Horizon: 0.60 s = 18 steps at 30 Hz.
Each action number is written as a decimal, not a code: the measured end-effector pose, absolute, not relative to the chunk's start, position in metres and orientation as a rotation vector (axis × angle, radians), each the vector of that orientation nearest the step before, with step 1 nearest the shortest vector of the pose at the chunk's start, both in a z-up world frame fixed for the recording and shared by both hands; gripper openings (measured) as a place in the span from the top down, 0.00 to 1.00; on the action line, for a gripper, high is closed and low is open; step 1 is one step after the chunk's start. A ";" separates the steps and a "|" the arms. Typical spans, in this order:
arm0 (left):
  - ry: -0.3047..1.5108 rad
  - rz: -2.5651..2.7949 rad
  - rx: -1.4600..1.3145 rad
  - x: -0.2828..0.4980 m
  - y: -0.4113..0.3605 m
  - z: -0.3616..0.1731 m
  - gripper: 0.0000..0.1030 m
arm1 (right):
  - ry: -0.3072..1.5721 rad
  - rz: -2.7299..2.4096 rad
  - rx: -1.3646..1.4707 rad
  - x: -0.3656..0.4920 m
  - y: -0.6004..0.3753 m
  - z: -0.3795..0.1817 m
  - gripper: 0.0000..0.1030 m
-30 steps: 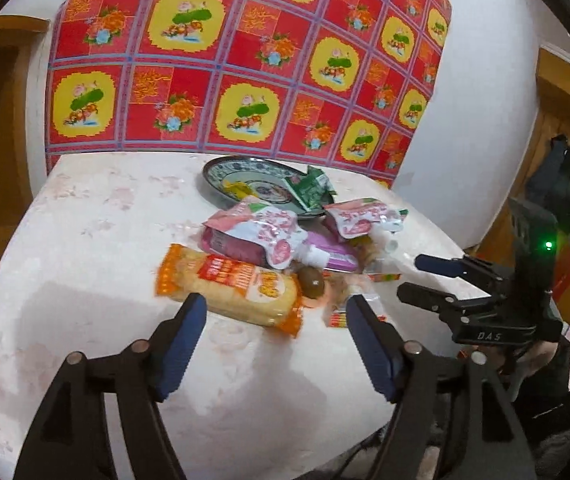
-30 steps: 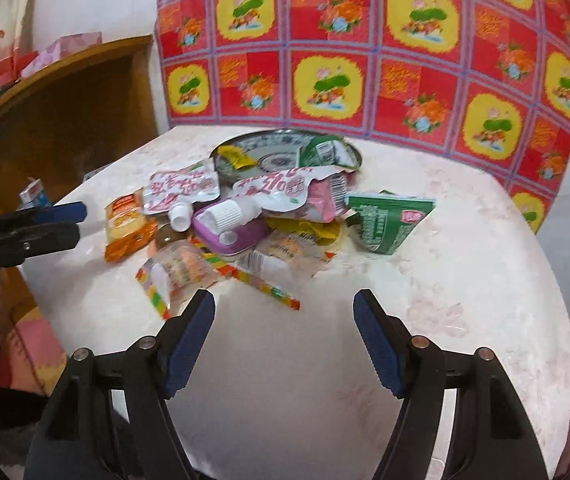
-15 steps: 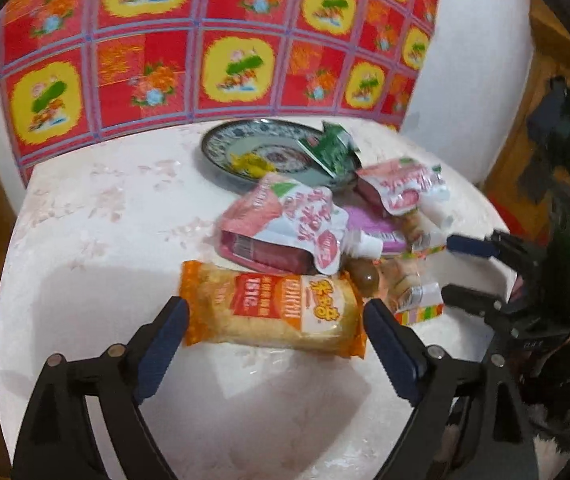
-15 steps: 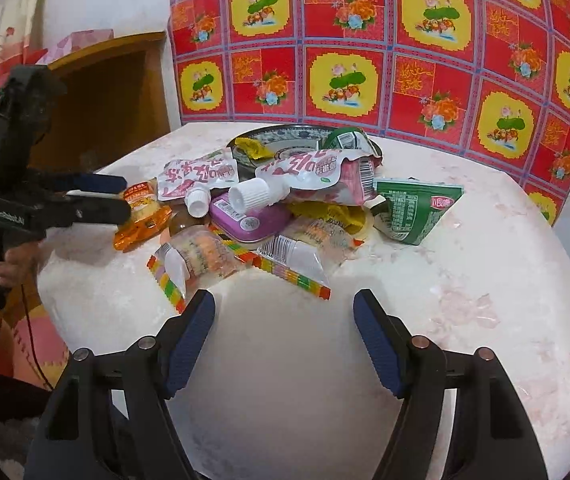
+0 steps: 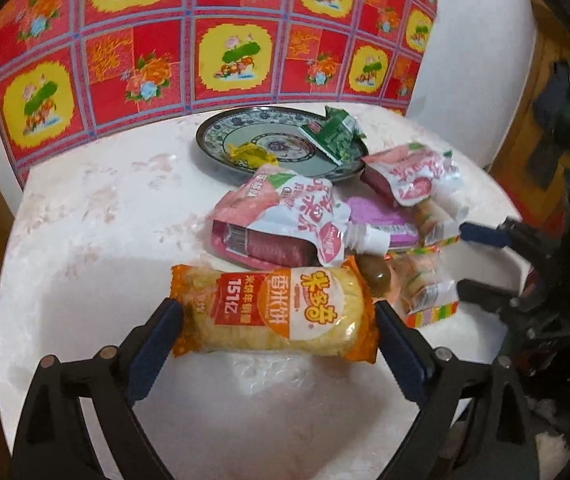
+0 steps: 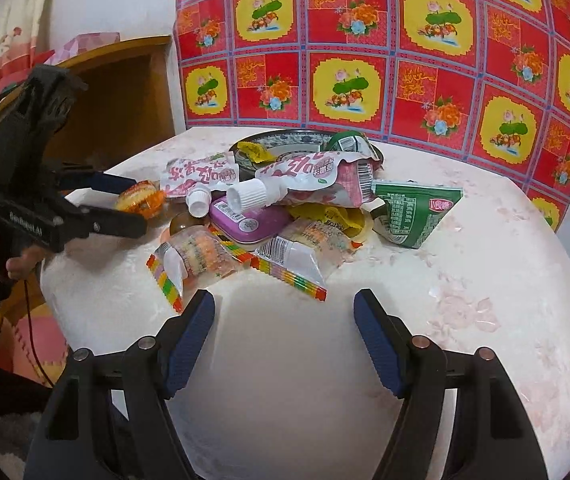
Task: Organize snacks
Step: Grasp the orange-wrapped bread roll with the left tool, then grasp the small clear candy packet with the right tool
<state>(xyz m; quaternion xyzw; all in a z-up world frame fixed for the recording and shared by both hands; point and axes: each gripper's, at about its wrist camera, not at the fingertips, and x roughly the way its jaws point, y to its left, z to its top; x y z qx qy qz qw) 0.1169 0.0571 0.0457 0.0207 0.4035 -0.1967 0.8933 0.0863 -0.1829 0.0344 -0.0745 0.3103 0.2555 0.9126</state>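
Observation:
An orange rice-cracker pack point(image 5: 285, 320) lies flat on the white round table point(image 5: 105, 220), nearest the pile's front. My left gripper point(image 5: 276, 306) is open wide and straddles it lengthwise, a fingertip at each crimped end. The right wrist view shows that gripper point(image 6: 137, 204) at the pile's left side. My right gripper point(image 6: 284, 298) is open over bare table in front of the pile, with nothing between its fingers. The pile holds two pink spouted pouches point(image 5: 285, 216) point(image 5: 413, 176), a purple tin point(image 6: 249, 218) and rainbow-edged packs point(image 6: 193, 256).
A patterned plate point(image 5: 221, 136) at the back holds a yellow wrapper point(image 5: 251, 154) and a green pack point(image 5: 335, 134). Another green pack point(image 6: 417, 212) lies to the right of the pile. A red and yellow cloth hangs behind. A wooden cabinet point(image 6: 125, 92) stands left.
My left gripper came in over the orange pack and its jaws widened, so the pack now lies between the fingers. My right gripper has stayed in place.

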 end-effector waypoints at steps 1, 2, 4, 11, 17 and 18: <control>0.835 -0.412 0.033 0.116 0.058 0.047 0.10 | 0.638 0.524 -0.155 0.086 -0.183 0.034 0.28; 0.831 -0.417 0.024 0.115 0.059 0.047 0.12 | 0.637 0.522 -0.157 0.086 -0.182 0.034 0.28; 0.823 -0.407 0.022 0.112 0.059 0.047 0.14 | 0.636 0.519 -0.161 0.086 -0.181 0.034 0.27; 0.789 -0.437 -0.085 0.088 0.055 0.050 0.15 | 0.640 0.524 -0.145 0.087 -0.182 0.034 0.27; 0.705 -0.403 -0.124 0.061 0.047 0.054 0.15 | 0.632 0.504 -0.073 0.091 -0.191 0.038 0.27; 0.689 -0.385 -0.120 0.059 0.046 0.055 0.15 | 0.632 0.501 -0.038 0.094 -0.195 0.040 0.27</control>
